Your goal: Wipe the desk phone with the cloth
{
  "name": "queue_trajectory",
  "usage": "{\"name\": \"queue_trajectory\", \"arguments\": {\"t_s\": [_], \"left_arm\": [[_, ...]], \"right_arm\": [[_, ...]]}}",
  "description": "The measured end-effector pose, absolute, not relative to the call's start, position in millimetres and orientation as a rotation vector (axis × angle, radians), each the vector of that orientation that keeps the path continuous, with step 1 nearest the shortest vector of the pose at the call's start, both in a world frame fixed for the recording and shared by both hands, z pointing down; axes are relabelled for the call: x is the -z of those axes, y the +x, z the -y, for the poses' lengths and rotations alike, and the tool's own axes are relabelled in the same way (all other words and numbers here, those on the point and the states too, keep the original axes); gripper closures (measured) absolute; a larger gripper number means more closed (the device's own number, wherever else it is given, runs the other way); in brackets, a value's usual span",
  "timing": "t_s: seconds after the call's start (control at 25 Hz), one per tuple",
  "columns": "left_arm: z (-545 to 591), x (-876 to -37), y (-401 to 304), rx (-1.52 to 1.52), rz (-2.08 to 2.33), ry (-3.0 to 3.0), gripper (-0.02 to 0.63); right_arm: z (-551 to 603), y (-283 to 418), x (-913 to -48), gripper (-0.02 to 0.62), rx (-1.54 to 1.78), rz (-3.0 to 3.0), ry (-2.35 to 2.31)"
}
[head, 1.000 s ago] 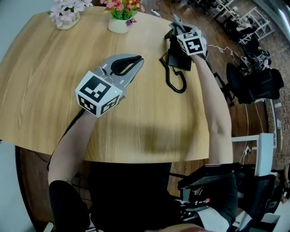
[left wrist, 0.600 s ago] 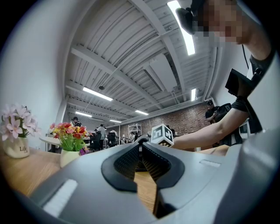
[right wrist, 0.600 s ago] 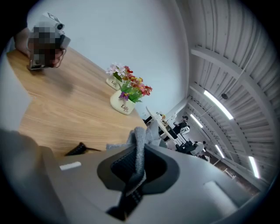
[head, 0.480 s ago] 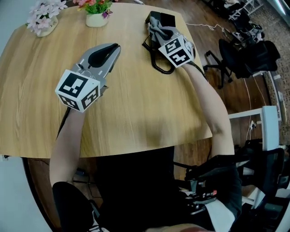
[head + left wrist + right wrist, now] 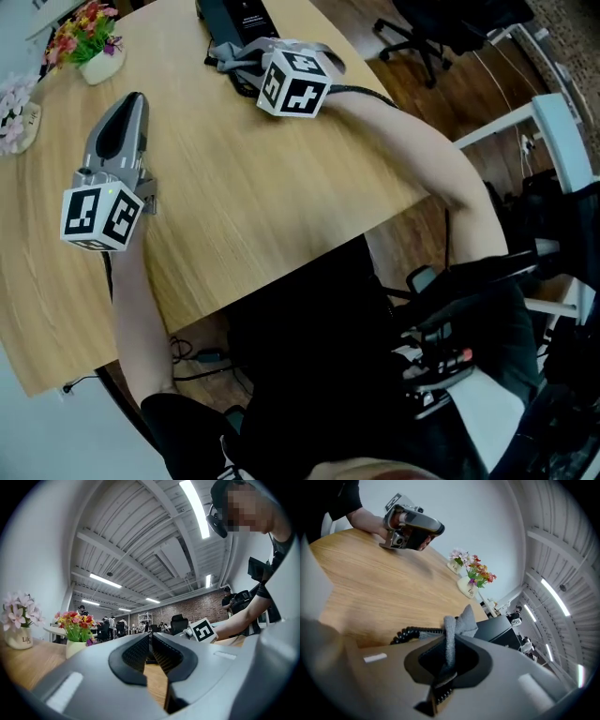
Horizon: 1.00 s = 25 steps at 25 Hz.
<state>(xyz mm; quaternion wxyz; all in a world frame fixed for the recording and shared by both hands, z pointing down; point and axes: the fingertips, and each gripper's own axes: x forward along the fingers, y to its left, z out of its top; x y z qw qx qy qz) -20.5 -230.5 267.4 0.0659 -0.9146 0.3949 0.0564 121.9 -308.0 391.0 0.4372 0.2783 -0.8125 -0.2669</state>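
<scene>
A: Left gripper (image 5: 151,641), nearest the person?
B: Jaws together, nothing between them, over the bare table (image 5: 281,206), as half a second ago.
A: Right gripper (image 5: 445,665)?
B: Still clamped on the grey cloth (image 5: 461,620), at the near end of the black desk phone (image 5: 234,14), by its coiled cord (image 5: 412,632).
A: Change?
B: The head view has swung; the phone now sits at its top edge, the flower pot (image 5: 101,66) far left.

Grey cloth (image 5: 457,623) stands bunched beside black desk phone (image 5: 499,631).
</scene>
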Motion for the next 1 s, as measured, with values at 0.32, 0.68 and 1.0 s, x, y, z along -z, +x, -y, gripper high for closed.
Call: {"name": "queue_trajectory", "arguments": {"t_s": [0.32,0.68,1.0], "left_arm": [[228.6,-266.8,-17.3,-0.168,-1.19,-2.76,0.58],[226.2,-265.3,-11.1,-0.169,-1.202,-2.755,0.58],[232.6,-272.9,-17.3,-0.157,-1.172,-2.783,0.579]], "right_arm": [[282.6,113.5,-373.0,0.575,0.623,2.119,0.653],[350.5,123.6,-281.5,0.575,0.706,2.213,0.929],[481.3,124.5,-262.1,0.575,0.613,2.131,1.197]]}}
